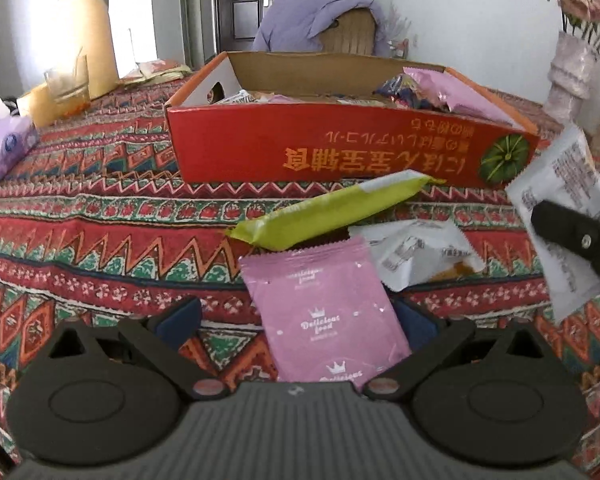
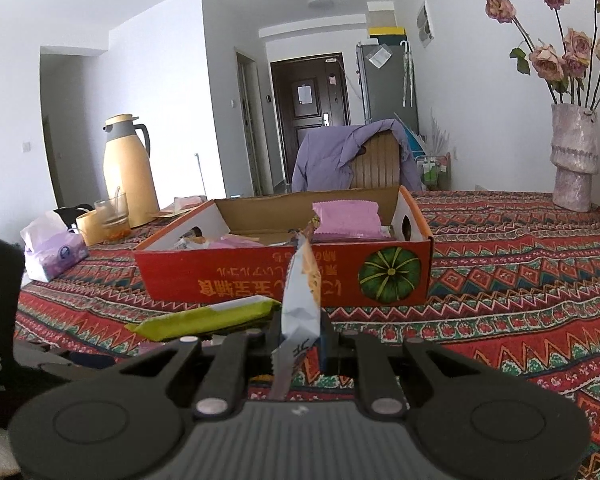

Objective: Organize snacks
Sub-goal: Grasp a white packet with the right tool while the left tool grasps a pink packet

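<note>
Between right hand-held gripper (image 2: 300,340) fingers, crinkled white foil packet (image 2: 300,304), edge-on.

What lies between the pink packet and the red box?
In the left wrist view, a green packet lies on the cloth between the pink packet and the red box.

table (image 2: 500,248) | red box (image 1: 340,148) | snack packets (image 1: 328,216) | vase (image 2: 574,160) | jug (image 2: 128,172)

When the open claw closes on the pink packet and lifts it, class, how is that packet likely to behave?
The pink packet looks like thin, flat film, so it will probably be light and bend or droop. Its glossy surface may slip between the left claw's fingers. Lying flat on the cloth, it should slide rather than roll if pushed.
</note>
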Demonstrator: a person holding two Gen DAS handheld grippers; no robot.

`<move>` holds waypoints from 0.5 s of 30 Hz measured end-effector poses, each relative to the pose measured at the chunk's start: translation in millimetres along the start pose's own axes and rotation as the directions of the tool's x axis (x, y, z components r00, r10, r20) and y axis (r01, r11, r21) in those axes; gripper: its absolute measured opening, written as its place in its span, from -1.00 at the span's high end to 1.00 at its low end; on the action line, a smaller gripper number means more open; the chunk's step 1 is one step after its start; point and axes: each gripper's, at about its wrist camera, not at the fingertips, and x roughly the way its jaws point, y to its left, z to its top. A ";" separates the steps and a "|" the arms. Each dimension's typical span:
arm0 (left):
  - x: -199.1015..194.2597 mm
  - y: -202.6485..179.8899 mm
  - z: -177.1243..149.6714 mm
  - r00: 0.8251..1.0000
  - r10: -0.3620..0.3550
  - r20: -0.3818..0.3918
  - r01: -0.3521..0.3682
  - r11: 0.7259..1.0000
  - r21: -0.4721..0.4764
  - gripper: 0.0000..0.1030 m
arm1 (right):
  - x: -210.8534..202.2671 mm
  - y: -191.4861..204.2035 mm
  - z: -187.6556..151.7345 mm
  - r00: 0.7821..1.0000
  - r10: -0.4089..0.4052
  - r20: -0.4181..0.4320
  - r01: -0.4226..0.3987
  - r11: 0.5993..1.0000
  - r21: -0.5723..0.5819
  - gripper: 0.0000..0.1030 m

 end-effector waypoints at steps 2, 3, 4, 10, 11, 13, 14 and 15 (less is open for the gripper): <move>-1.1 0.9 -2.0 1.000 0.003 0.011 -0.003 1.000 0.000 -1.00 | 0.6 -0.5 -0.7 1.000 0.002 -0.002 -0.002 1.000 0.003 0.72; -1.4 1.8 -1.9 1.000 0.005 0.011 -0.005 1.000 -0.003 -1.00 | 0.5 -0.5 -1.0 1.000 0.003 -0.004 -0.003 1.000 0.002 0.72; -1.4 2.5 -1.8 1.000 0.006 0.012 -0.006 1.000 -0.004 -1.00 | 0.7 -0.2 -1.4 1.000 0.004 -0.006 -0.004 1.000 0.001 0.72; -6.8 5.8 -4.1 1.000 -0.015 0.019 0.015 1.000 0.010 -0.84 | -0.6 0.1 -3.3 1.000 0.005 -0.008 -0.005 1.000 0.000 0.72; -8.1 6.6 -4.7 1.000 -0.019 0.021 0.019 1.000 0.011 -0.77 | -0.9 -0.2 -3.5 1.000 0.004 -0.008 -0.004 1.000 0.001 0.72; -11.0 9.8 -4.9 0.999 -0.032 0.025 0.031 0.999 0.009 -0.61 | -1.3 -0.5 -3.7 1.000 0.001 -0.007 -0.001 1.000 0.004 0.72; -13.3 11.6 -4.9 0.999 -0.040 0.028 0.040 0.999 0.009 -0.41 | -1.4 -0.3 -3.9 1.000 0.000 -0.006 0.000 1.000 0.004 0.72; -15.5 13.5 -4.9 0.998 -0.051 0.030 0.051 0.999 0.009 -0.23 | -1.5 0.0 -4.1 1.000 -0.001 -0.007 0.001 1.000 0.004 0.72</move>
